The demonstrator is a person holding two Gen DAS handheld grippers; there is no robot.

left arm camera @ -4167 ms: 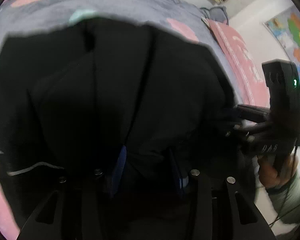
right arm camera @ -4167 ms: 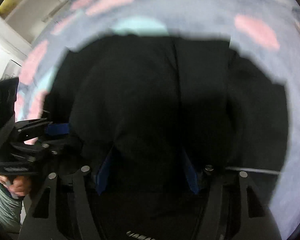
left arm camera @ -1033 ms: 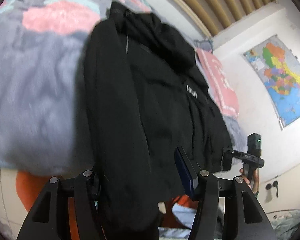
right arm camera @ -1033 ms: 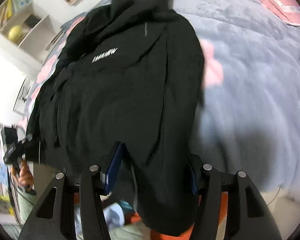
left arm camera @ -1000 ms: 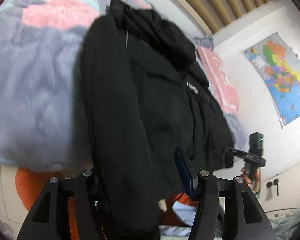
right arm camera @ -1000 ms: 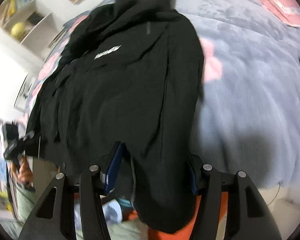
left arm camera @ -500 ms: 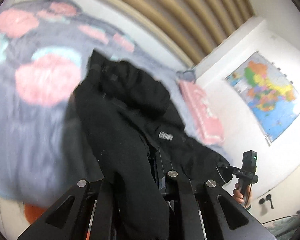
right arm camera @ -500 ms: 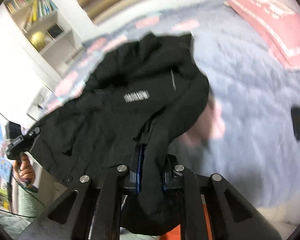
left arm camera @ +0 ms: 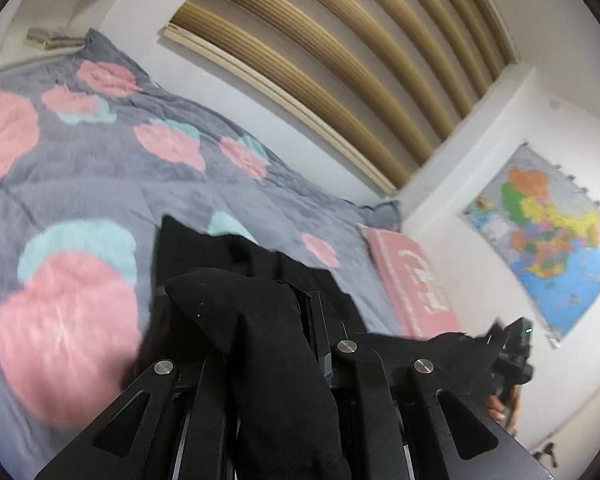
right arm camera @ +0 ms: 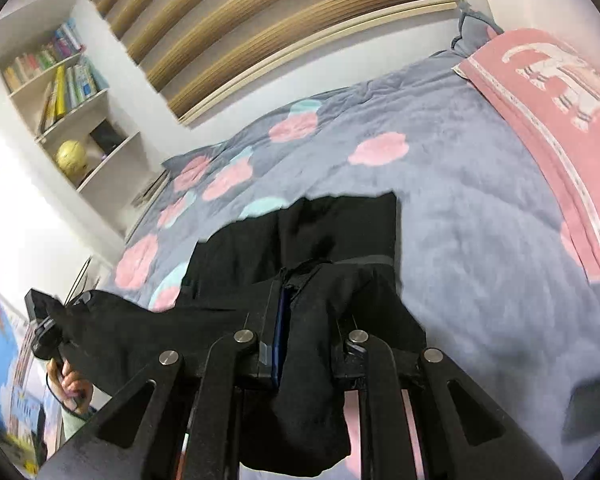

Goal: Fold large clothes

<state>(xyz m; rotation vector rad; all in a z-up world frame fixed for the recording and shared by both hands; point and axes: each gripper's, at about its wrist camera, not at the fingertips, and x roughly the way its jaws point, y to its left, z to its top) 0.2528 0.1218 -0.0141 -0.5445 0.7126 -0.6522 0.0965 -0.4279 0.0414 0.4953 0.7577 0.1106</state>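
A large black jacket (left arm camera: 256, 312) lies partly on the bed and is lifted at its near edge. My left gripper (left arm camera: 260, 344) is shut on a bunch of its black cloth, which drapes over the fingers. My right gripper (right arm camera: 300, 320) is shut on another part of the jacket (right arm camera: 332, 240), with cloth hanging down between the fingers. In the left wrist view the right gripper (left arm camera: 512, 356) shows at the far right, holding the stretched hem. In the right wrist view the left gripper (right arm camera: 48, 328) shows at the far left with cloth bunched on it.
The bed has a grey blanket with pink and teal spots (left arm camera: 80, 184). A pink pillow (right arm camera: 548, 92) lies at the bed's right side. A bookshelf (right arm camera: 68, 92) stands to the left, a wall map (left arm camera: 540, 216) hangs on the right, and a slatted headboard (left arm camera: 320, 52) is behind.
Both grippers have closed on the jacket and lifted its near edge, tilting upward; the jacket, spread flat a second ago, now folds up toward the far end of the bed.
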